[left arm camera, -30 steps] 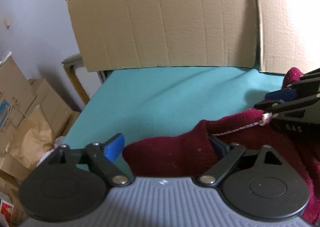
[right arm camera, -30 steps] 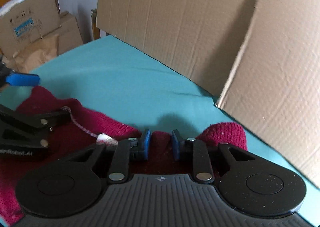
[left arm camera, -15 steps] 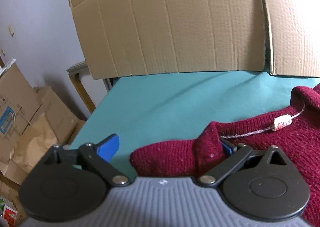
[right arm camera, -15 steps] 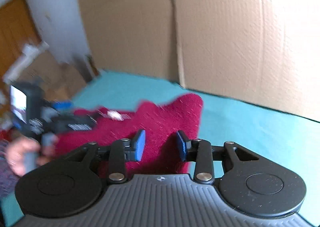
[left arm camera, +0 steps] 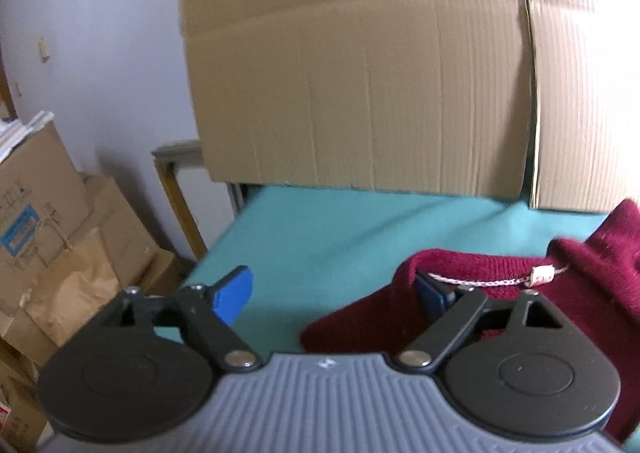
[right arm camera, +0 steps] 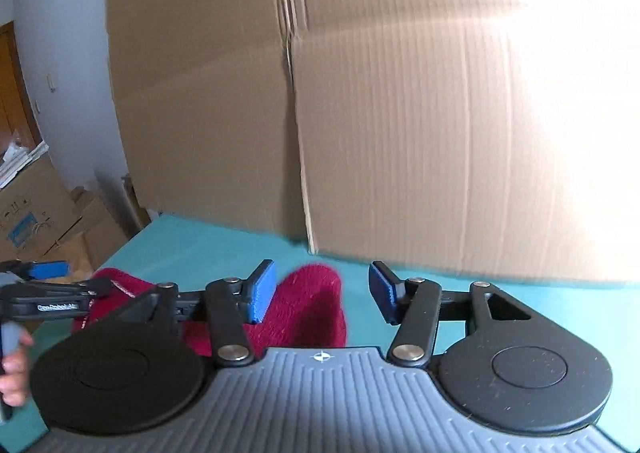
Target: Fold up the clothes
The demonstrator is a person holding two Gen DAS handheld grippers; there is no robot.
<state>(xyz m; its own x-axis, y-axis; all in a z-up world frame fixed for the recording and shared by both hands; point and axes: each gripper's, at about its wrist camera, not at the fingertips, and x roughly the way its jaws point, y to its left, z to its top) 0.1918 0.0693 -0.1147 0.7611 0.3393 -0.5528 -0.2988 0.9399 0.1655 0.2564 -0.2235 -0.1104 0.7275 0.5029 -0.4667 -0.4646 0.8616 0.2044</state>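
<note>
Lying on teal surface (left arm camera: 320, 229), maroon knit sweater (left arm camera: 580, 281), left hand-held gripper (left arm camera: 336, 293) wide, closing, collar at one finger, right hand-held gripper (right arm camera: 322, 293) opening, sleeve between, unpressed.

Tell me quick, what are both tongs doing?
Left tongs: open and closing, holding nothing; one pad is tucked against the red sweater.
Right tongs: opening, holding nothing.

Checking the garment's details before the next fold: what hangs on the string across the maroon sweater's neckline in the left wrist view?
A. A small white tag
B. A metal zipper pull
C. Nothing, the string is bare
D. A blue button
A: a small white tag sits on the pale string that runs across the neck opening of the maroon sweater.
</note>
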